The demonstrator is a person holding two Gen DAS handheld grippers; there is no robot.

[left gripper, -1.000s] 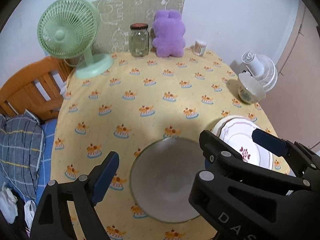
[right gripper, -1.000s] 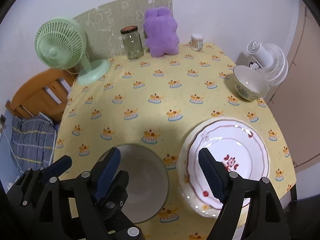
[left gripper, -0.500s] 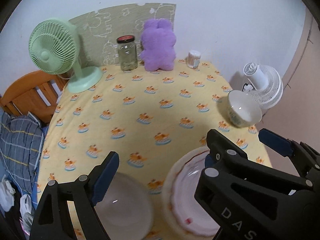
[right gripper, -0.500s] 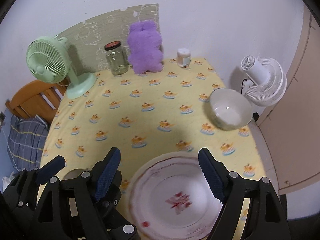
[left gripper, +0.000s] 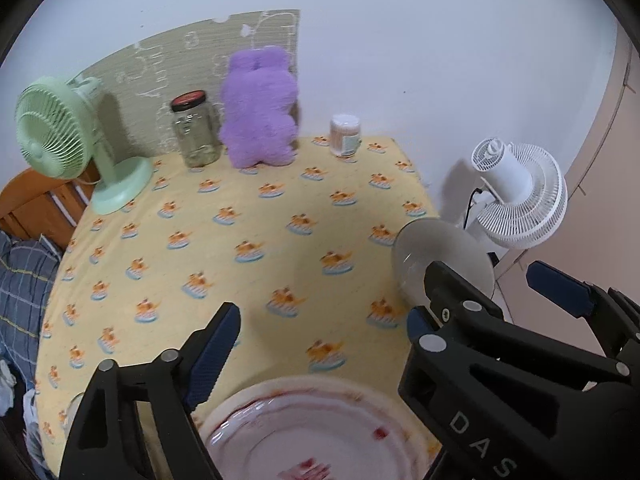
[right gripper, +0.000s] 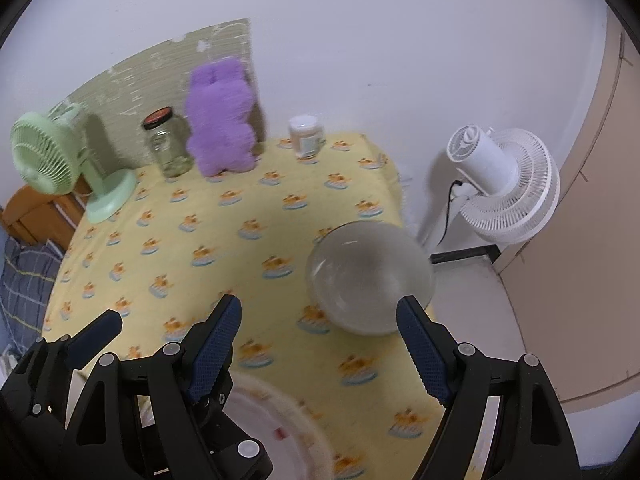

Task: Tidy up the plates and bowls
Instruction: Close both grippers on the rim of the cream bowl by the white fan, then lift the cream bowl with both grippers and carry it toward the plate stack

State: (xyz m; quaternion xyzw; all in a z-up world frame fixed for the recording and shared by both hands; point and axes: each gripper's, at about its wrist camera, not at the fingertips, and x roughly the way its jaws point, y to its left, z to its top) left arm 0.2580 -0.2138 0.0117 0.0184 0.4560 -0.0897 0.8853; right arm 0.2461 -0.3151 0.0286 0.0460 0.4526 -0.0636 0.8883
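A white bowl (right gripper: 370, 276) stands near the right edge of the yellow tablecloth; it also shows in the left wrist view (left gripper: 442, 258). A white plate with a red pattern (left gripper: 312, 428) lies at the near edge, its rim low in the right wrist view (right gripper: 288, 432). My right gripper (right gripper: 320, 344) is open and empty, above the cloth just short of the bowl. My left gripper (left gripper: 320, 344) is open and empty, above the plate's far rim. A second bowl is only a sliver at the lower left (left gripper: 72, 406).
At the back of the table stand a green fan (left gripper: 68, 144), a glass jar (left gripper: 196, 132), a purple plush toy (left gripper: 260, 112) and a small container (left gripper: 345, 134). A white floor fan (right gripper: 504, 184) stands beyond the table's right edge. A wooden chair (left gripper: 36, 204) is at the left.
Both grippers have swung right, away from the left bowl and over the plate toward the right bowl. Both stay open and empty.
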